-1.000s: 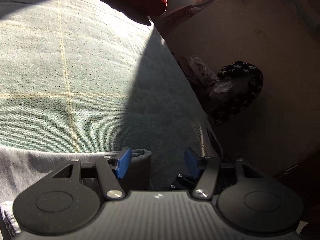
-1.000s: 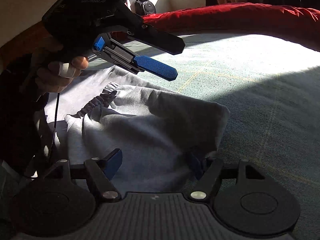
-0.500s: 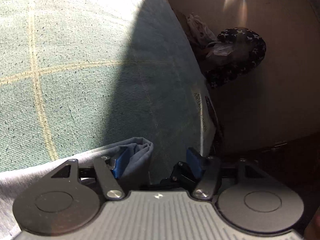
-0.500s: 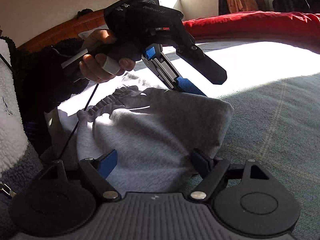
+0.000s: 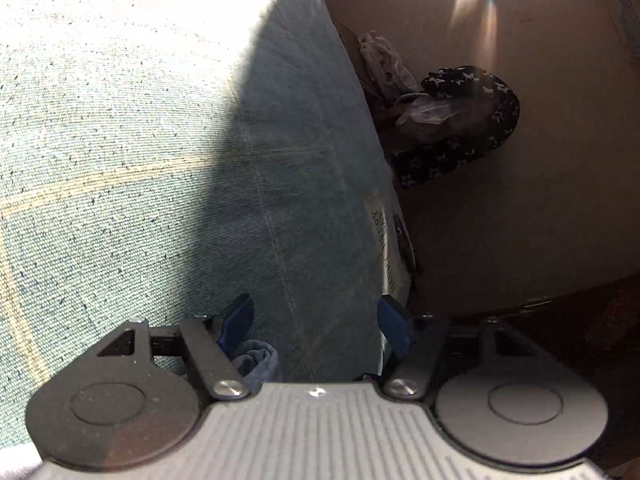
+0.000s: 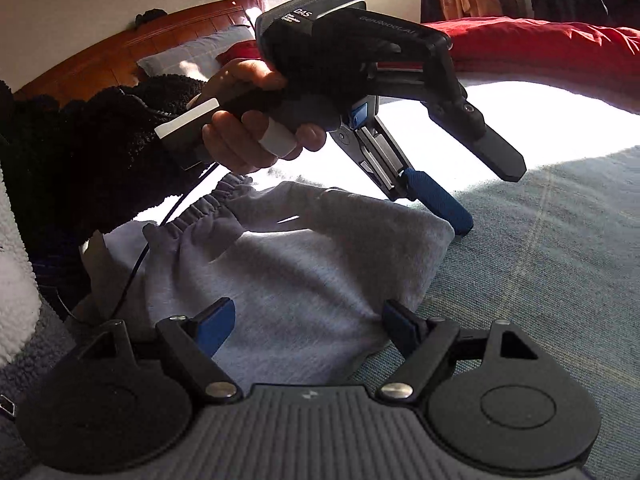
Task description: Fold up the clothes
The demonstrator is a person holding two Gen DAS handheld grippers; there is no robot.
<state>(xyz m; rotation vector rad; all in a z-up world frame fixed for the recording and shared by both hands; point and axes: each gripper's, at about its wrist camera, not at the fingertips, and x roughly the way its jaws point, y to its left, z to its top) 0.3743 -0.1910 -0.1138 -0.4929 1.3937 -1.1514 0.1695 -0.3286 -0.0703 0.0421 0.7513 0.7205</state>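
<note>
1. Grey sweatpants (image 6: 304, 280) lying bunched on the green bedspread (image 6: 540, 280), elastic waistband (image 6: 200, 212) toward the person's dark sleeve (image 6: 80, 152).
2. Left gripper (image 6: 492, 196) held in a hand (image 6: 248, 120) over the garment's far corner, fingers spreading further, nothing pinched; blue pad (image 6: 438, 200) just at the cloth's edge.
3. Left wrist view: left gripper (image 5: 316, 320) spread over bare bedspread (image 5: 140, 140), a grey fold (image 5: 258, 360) beside its left finger.
4. Right gripper (image 6: 308, 324) above the near hem, fingers spread wide, cloth between them but not pinched.
5. Red duvet (image 6: 540, 44) at the bed's far side.
</note>
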